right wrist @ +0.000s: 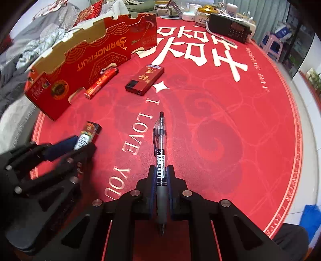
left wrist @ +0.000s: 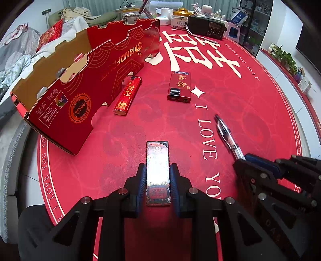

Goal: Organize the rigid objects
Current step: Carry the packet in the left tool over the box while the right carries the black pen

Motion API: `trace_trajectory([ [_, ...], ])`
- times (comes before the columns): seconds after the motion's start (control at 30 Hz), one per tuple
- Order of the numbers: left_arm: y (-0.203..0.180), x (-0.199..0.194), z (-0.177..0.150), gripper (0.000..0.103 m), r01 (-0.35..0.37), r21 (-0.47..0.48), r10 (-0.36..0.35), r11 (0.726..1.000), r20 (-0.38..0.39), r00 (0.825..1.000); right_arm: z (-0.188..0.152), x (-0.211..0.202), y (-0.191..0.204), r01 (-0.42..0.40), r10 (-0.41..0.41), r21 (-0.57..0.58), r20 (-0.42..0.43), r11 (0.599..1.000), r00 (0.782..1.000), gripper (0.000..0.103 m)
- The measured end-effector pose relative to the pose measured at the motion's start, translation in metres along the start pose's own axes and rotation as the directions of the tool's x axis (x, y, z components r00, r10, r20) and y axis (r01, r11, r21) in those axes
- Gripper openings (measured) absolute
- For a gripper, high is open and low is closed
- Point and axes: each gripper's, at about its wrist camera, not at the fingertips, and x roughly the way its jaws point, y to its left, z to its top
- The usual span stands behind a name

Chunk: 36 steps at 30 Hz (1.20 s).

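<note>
My left gripper (left wrist: 157, 173) is shut on a flat patterned lighter (left wrist: 157, 168), held just above the red round table mat (left wrist: 124, 140); it also shows in the right wrist view (right wrist: 88, 134). My right gripper (right wrist: 161, 170) is shut on a clear black pen (right wrist: 160, 148), also seen in the left wrist view (left wrist: 228, 136). A slim red lighter (left wrist: 128, 95) lies against the open red cardboard box (left wrist: 84, 86). A red flat lighter with a black end (left wrist: 179, 85) lies mid-table.
A black radio (left wrist: 208, 26), jars and small bottles (left wrist: 180, 18) stand at the table's far edge. A sofa with clothes (left wrist: 24, 52) lies left, behind the box. A shelf and plants (left wrist: 284, 56) line the right wall.
</note>
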Motion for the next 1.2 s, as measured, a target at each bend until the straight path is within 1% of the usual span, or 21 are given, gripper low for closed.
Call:
trace_trajectory([
  [0.07, 0.003, 0.001, 0.003, 0.025, -0.001, -0.021, 0.001, 1.000, -0.017, 1.000, 0.008, -0.006, 0.002, -0.015, 0.015, 0.000, 0.025, 1.000, 1.000, 0.011],
  [0.17, 0.012, 0.001, 0.004, 0.025, -0.015, -0.048, 0.013, 0.999, -0.024, 1.000, 0.008, -0.007, 0.000, -0.018, 0.017, 0.013, 0.029, 1.000, 0.999, 0.011],
  [0.4, 0.012, 0.000, -0.002, 0.025, -0.022, -0.044, 0.022, 0.999, -0.005, 1.000, -0.006, 0.003, 0.000, -0.020, 0.021, 0.010, -0.018, 1.000, 1.000, 0.011],
  [0.6, 0.012, 0.000, -0.003, 0.025, -0.023, -0.040, 0.023, 0.999, 0.003, 1.000, -0.009, 0.003, 0.000, -0.023, 0.023, 0.006, -0.013, 1.000, 1.000, 0.011],
  [0.83, 0.010, -0.002, -0.003, 0.025, -0.040, -0.030, 0.040, 0.999, 0.001, 0.999, -0.002, -0.010, 0.005, -0.019, 0.019, -0.015, 0.042, 1.000, 0.999, 0.011],
  [1.2, 0.009, -0.009, -0.001, 0.025, -0.042, -0.033, 0.042, 0.999, 0.003, 0.999, 0.005, -0.022, 0.009, -0.038, 0.039, -0.011, 0.072, 0.999, 0.997, 0.011],
])
